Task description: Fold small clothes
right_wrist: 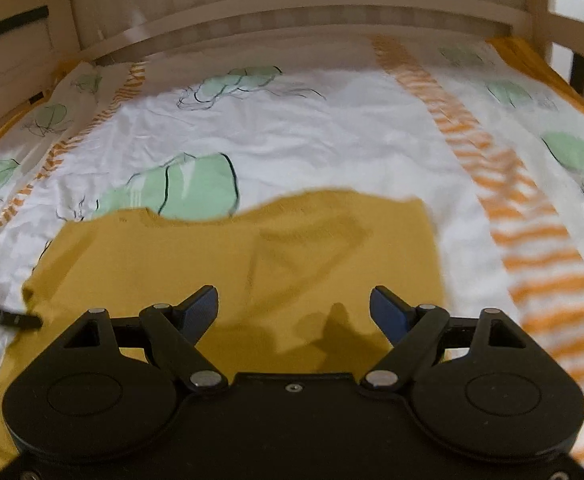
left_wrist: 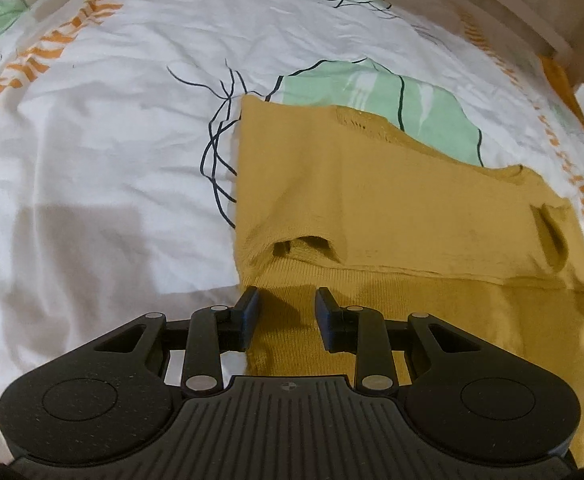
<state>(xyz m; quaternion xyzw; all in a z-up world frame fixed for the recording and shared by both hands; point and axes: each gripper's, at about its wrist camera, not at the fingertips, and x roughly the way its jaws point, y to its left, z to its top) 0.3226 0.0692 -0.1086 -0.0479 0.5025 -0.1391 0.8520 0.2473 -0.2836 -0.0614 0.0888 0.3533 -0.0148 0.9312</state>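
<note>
A mustard knit top (left_wrist: 391,216) lies on the bed's patterned duvet (left_wrist: 112,128), already doubled over once. The left gripper (left_wrist: 288,312) hovers part-open at its near edge, the right gripper (right_wrist: 293,312) gapes wide above it; both fingers empty. Further folds likely remain.

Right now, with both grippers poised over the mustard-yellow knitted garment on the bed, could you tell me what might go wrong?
1. The left gripper stands narrowly open over the mustard-yellow knitted garment near its ribbed edge; it might pinch only one layer, so the fold slips.
2. The white patterned bedsheet is wrinkled and loose; jaws could catch it too.
3. The right gripper hangs wide open; uneven lifting could skew the fold.
</note>
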